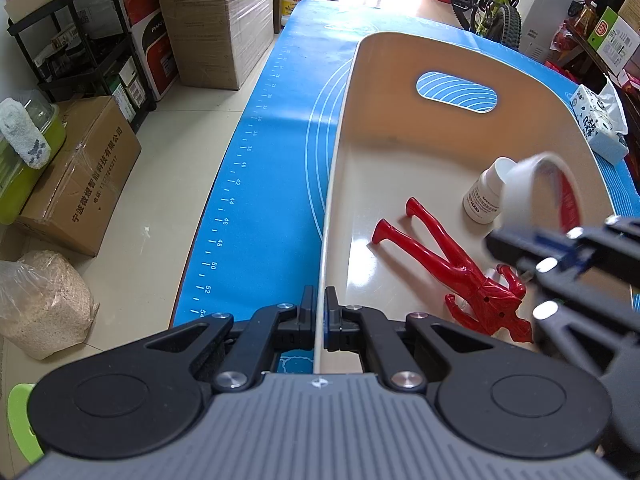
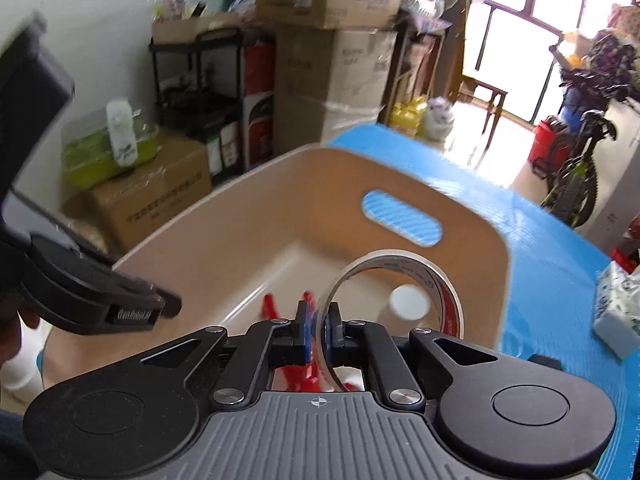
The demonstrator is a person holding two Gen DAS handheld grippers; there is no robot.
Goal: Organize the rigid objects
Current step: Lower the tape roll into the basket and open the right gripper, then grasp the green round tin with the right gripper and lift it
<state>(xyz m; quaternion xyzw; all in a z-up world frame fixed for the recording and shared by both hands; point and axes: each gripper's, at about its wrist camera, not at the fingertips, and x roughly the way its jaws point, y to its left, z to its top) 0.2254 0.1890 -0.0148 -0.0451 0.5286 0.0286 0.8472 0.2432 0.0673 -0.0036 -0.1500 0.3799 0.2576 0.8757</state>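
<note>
My left gripper (image 1: 319, 304) is shut on the thin left wall of a beige bin (image 1: 348, 92) that stands on the blue mat. On the bin's floor lie a red toy figure (image 1: 452, 264) and an upright white bottle (image 1: 486, 196). My right gripper (image 1: 506, 240) comes in from the right above the bin, shut on a roll of clear tape (image 1: 528, 184). In the right wrist view the right gripper (image 2: 319, 320) pinches the tape roll (image 2: 396, 255) by its band over the bin (image 2: 460, 200). The bottle's cap (image 2: 408, 300) shows through the ring. The left gripper (image 2: 166, 305) is at the left.
A blue measuring mat (image 1: 260, 160) covers the table. A tissue pack (image 1: 600, 128) lies on it to the right of the bin. Past the table's left edge, cardboard boxes (image 1: 80, 176) and a black shelf stand on the floor; a bicycle is at the far end.
</note>
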